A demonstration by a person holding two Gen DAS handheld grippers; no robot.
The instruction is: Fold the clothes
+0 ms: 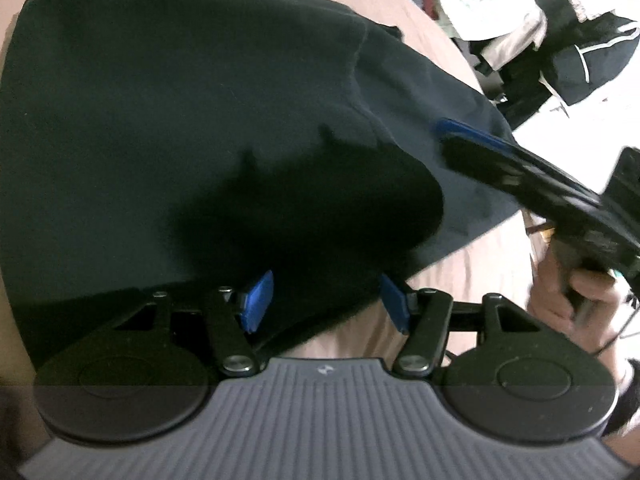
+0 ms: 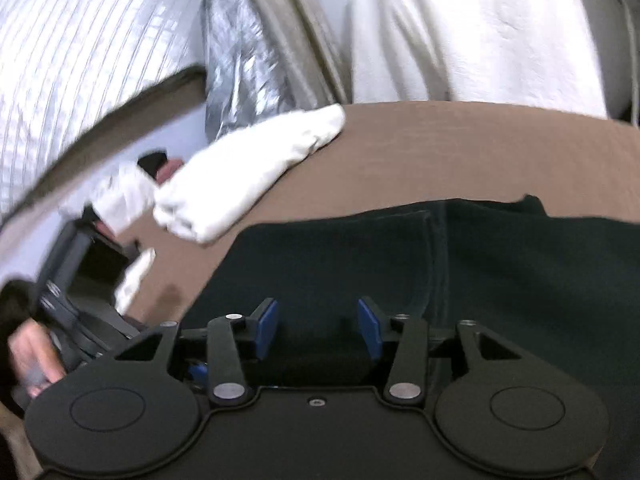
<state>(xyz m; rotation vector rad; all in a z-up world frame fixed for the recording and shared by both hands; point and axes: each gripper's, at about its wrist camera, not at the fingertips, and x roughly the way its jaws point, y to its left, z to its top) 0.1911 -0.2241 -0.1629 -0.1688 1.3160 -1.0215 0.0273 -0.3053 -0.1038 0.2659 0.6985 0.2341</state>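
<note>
Both tongs, left tongs (image 1: 326, 300) and right tongs (image 2: 318, 330), stand apart, gripping nothing; the unpinned dark garment (image 1: 180, 120) could spring unfolded.

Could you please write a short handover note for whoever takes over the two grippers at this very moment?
Left gripper: fingers apart over the near edge of the dark garment, gripping nothing.
Right gripper: fingers apart above the same garment, holding nothing.
The dark garment lies fairly flat on the brown bed cover, one part already folded over. A white cloth lies beside it; more clothes are heaped beyond the bed.
Left to do: finish the folds, then probably the pile.
</note>
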